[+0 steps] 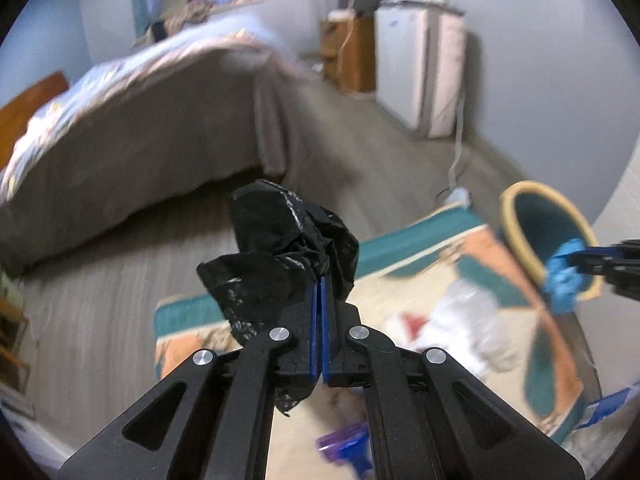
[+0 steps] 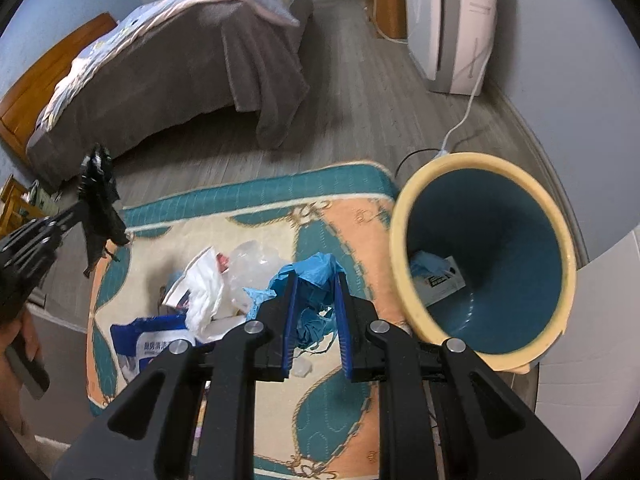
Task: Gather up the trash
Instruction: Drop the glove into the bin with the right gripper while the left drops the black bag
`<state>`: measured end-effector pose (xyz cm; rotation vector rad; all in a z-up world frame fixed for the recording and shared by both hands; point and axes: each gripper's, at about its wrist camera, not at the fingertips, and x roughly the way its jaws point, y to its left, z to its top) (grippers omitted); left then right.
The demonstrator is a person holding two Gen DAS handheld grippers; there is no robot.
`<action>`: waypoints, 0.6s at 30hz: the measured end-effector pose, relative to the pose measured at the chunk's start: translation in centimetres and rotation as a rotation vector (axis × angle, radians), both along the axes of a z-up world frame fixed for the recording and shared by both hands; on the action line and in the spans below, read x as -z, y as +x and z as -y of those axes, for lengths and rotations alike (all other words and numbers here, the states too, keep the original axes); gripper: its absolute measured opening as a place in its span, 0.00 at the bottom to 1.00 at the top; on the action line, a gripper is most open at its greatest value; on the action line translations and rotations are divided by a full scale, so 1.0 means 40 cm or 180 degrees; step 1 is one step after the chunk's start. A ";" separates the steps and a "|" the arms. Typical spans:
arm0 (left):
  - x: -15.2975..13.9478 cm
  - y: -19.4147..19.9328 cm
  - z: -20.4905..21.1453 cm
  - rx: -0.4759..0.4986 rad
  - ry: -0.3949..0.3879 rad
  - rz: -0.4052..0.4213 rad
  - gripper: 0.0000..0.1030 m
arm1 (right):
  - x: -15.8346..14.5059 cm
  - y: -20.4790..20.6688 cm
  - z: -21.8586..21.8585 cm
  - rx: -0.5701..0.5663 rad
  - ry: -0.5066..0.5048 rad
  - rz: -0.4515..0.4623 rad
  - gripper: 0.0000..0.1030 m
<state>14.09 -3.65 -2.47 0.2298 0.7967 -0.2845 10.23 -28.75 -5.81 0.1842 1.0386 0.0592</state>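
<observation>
Two grippers aloft, left gripper (image 1: 320, 280) clamped tight on crumpled black bag (image 1: 280, 248), right gripper (image 2: 316, 280) pinching blue glove (image 2: 310, 276) lower centre, bin (image 2: 404, 256) at right, tissue litter (image 2: 208, 292) on rug (image 2: 320, 412), bed (image 2: 180, 48) upper left.

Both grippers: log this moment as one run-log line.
left gripper: shut on black bag | right gripper: holds blue glove, beside bin | bin: some trash inside | rug: trash left
</observation>
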 end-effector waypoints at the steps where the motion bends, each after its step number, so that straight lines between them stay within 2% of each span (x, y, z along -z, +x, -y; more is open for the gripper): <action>1: -0.013 -0.009 0.021 0.0053 -0.0023 0.0037 0.02 | -0.001 0.000 0.009 0.0026 0.0003 0.0011 0.16; 5: -0.064 -0.059 0.141 0.0359 -0.0089 0.0163 0.02 | -0.016 -0.003 0.060 0.0167 -0.0001 0.0088 0.16; 9: -0.082 -0.093 0.250 0.0614 -0.0129 0.0180 0.02 | -0.026 -0.006 0.125 0.0383 0.0026 0.0145 0.16; 14: -0.081 -0.133 0.376 0.0869 -0.0310 0.0064 0.02 | -0.035 -0.017 0.207 0.0657 -0.0079 0.0214 0.16; 18: -0.070 -0.151 0.450 0.1029 -0.0322 -0.0034 0.02 | -0.027 -0.027 0.286 0.0950 -0.0178 0.0207 0.16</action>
